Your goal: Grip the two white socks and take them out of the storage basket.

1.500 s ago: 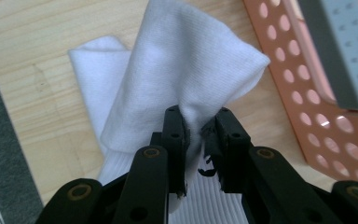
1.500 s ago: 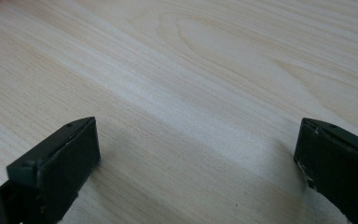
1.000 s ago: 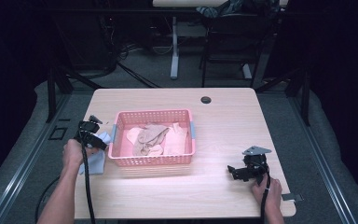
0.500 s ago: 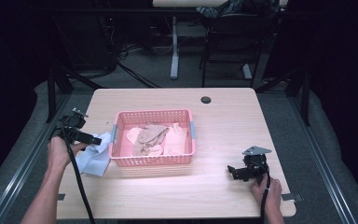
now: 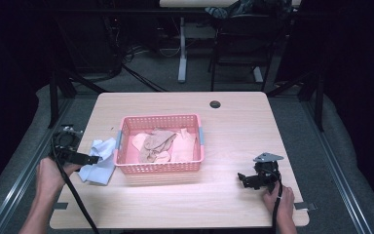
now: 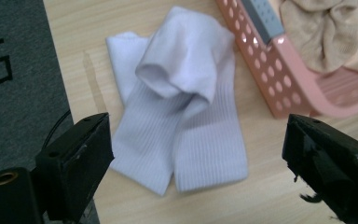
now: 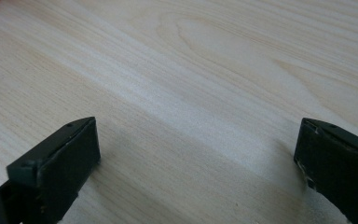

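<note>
A pink plastic basket [image 5: 160, 167] stands at the middle of the wooden table, with several beige socks [image 5: 159, 141] inside. A pair of white socks [image 5: 99, 159] lies folded on the table just left of the basket; the left gripper view has the white socks [image 6: 182, 116] ahead of the jaws and the basket's corner [image 6: 284, 79] at upper right. My left gripper [image 5: 90, 159] is open at the table's left edge, short of the white socks and holding nothing. My right gripper [image 5: 243, 179] rests open on bare wood near the front right, nothing between its jaws.
A small dark round grommet [image 5: 215, 104] sits at the table's far edge. Beyond the table are chair and desk legs on a grey floor. A metal rail [image 5: 17, 170] runs along the left side. Bare wood [image 7: 205, 93] lies ahead of the right gripper.
My left gripper has drawn back leftward from the basket's side to the table's edge, leaving the white socks lying on the table. The right gripper has not moved.
</note>
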The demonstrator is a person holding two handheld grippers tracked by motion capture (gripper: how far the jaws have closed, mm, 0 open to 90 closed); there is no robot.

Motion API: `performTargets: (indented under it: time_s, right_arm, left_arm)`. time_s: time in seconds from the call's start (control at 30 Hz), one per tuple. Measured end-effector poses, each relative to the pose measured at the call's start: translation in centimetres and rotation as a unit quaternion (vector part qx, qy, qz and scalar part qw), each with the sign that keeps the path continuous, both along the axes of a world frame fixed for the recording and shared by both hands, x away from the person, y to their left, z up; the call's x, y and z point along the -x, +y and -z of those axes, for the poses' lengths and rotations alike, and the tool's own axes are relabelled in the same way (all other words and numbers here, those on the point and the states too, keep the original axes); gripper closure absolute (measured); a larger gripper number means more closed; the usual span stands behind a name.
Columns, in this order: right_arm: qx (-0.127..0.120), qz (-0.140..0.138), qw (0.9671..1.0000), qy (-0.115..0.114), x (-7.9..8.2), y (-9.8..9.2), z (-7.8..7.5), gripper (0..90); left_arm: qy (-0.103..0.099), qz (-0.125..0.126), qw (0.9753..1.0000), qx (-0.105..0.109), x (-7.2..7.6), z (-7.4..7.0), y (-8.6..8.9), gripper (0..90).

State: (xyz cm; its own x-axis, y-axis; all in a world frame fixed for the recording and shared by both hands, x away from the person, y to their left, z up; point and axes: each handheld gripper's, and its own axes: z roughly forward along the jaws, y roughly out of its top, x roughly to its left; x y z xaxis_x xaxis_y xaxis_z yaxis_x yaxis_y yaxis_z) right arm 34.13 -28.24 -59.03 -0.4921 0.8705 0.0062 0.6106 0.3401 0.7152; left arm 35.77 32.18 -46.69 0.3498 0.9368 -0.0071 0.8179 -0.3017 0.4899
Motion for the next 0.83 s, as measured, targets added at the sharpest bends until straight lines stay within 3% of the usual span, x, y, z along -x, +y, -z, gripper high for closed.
performTargets:
  time_s: [0.23, 0.5, 0.63, 0.7, 0.83]
  right_arm:
    - [0.002, 0.001, 1.0, 0.0, 0.0, 0.0, 0.0, 0.0]
    - [0.003, 0.001, 1.0, 0.0, 0.0, 0.0, 0.0, 0.0]
    - [0.002, 0.001, 1.0, 0.001, 0.0, 0.0, 0.0, 0.0]
    - [0.002, 0.001, 1.0, 0.001, 0.0, 0.0, 0.0, 0.0]
    - [0.002, 0.001, 1.0, 0.001, 0.0, 0.0, 0.0, 0.0]
  left_arm:
    - [0.004, -0.01, 0.9999, 0.003, 2.7, 2.6, 0.7, 4.0]
    - [0.001, -0.023, 0.9997, -0.012, 5.1, 6.5, 0.5, 3.0]
    - [0.006, -0.026, 0.9994, -0.02, 5.5, 7.0, 0.8, 1.5]
    - [0.0, -0.033, 0.9994, -0.008, 5.7, 7.2, 1.0, 1.2]
    - [-0.01, -0.038, 0.9992, -0.006, 6.1, 7.1, 1.5, 0.2]
